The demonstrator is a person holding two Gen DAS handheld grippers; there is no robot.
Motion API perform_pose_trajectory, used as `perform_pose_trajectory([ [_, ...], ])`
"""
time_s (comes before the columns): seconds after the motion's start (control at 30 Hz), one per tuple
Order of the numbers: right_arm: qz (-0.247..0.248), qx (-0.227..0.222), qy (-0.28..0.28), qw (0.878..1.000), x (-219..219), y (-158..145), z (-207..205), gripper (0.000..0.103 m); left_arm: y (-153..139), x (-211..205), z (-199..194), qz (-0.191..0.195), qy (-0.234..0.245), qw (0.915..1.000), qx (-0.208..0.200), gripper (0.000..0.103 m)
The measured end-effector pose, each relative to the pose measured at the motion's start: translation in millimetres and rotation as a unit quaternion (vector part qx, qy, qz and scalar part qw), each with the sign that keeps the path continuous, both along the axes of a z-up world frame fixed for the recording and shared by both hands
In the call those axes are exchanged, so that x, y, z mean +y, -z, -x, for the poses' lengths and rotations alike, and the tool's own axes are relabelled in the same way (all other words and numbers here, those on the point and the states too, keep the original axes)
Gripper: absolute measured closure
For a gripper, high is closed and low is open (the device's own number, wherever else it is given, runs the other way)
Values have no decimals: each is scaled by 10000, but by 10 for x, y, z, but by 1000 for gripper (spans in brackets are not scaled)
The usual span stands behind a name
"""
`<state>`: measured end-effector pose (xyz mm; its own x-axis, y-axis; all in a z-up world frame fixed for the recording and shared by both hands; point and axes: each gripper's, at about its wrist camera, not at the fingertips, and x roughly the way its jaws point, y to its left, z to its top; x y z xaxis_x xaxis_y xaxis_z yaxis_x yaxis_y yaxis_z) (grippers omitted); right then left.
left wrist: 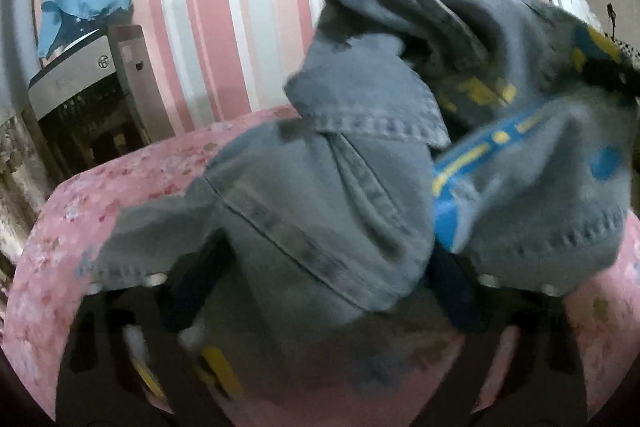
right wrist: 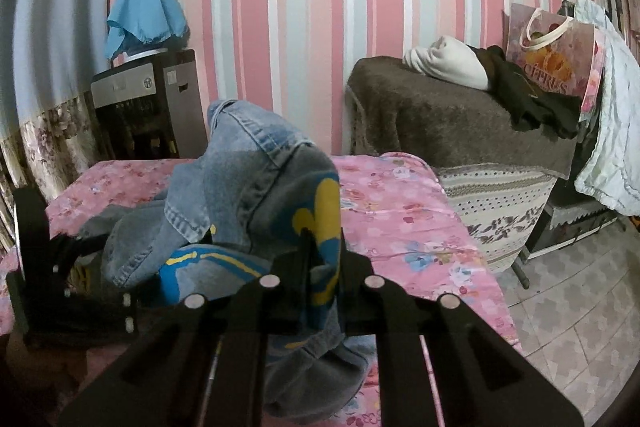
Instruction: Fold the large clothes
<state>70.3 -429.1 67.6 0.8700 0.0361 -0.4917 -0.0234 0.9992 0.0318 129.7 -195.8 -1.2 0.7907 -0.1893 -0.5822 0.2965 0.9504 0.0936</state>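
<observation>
I am at the gathering stage of the fold: the faded blue-grey denim jacket with blue and yellow printed patches (right wrist: 256,195) is bunched in a heap on the pink floral bedsheet (right wrist: 400,211), not yet spread flat.

My right gripper (right wrist: 308,247) is pinched narrow on a ridge of that denim, right at the yellow print, with cloth standing up at twelve o'clock from the fingertips and more hanging down toward six. In the right wrist view my left gripper (right wrist: 76,259) sits at nine o'clock, low against the other side of the heap. In its own blurred view the jaws stand wide with the jacket (left wrist: 320,187) draped between and over them, covering the tips; I judge they press on nothing, though the blur makes contact hard to rule out.

Next, I think my left needs to close on a seam or hem edge, then both hands should draw apart and lift so the jacket opens out over the sheet. The risk is pinching several layers at once.
</observation>
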Motion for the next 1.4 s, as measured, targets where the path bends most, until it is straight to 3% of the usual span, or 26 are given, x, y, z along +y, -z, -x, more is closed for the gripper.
perform_pose_trajectory([
  [0.03, 4, -21, 9, 10000, -7, 1, 2, 93, -37, 67, -33, 158, 11, 9999, 9, 23],
  [0.1, 0, -45, 47, 10000, -16, 0, -9, 93, -111, 254, -116, 400, -81, 9992, 3, 60],
  [0.2, -7, -88, 53, 9999, -24, -9, -6, 93, -212, 537, -207, 622, -228, 9978, 0, 85],
  [0.37, -4, -319, 81, 9995, 0, -158, 94, 94, -528, 921, -173, 704, -485, 9958, -341, 87],
  [0.5, -52, -472, 47, 9989, 9, -302, 192, 93, -952, 1370, 62, 837, -838, 9903, -727, 87],
  [0.63, 167, -535, -3, 9984, 22, -365, 21, 93, -1181, 1696, 130, 736, -975, 9895, -771, 86],
  [0.73, 298, -530, -11, 9982, -36, -403, -365, 93, -1248, 1769, -152, 420, -974, 9915, -750, 84],
  [0.83, 512, -495, 53, 9974, -107, -432, -848, 93, -1268, 1798, -539, 405, -909, 9931, -626, 83],
  [0.93, 620, -418, 140, 9971, -187, -453, -1303, 93, -1264, 1734, -900, 151, -897, 9931, -736, 81],
  [1.27, 1038, 151, 516, 9931, -347, -136, -2833, 93, -1157, 1455, -2362, -95, -1084, 9915, -714, 80],
  [1.33, 1151, 352, 648, 9906, -353, 6, -3040, 87, -1122, 1442, -2592, -235, -1181, 9899, -753, 77],
  [1.37, 1157, 460, 671, 9900, -357, 72, -3101, 81, -1062, 1447, -2715, -258, -1162, 9912, -585, 72],
  [1.4, 1195, 570, 753, 9883, -359, 136, -3149, 60, -1005, 1457, -2802, -224, -1146, 9922, -433, 70],
])
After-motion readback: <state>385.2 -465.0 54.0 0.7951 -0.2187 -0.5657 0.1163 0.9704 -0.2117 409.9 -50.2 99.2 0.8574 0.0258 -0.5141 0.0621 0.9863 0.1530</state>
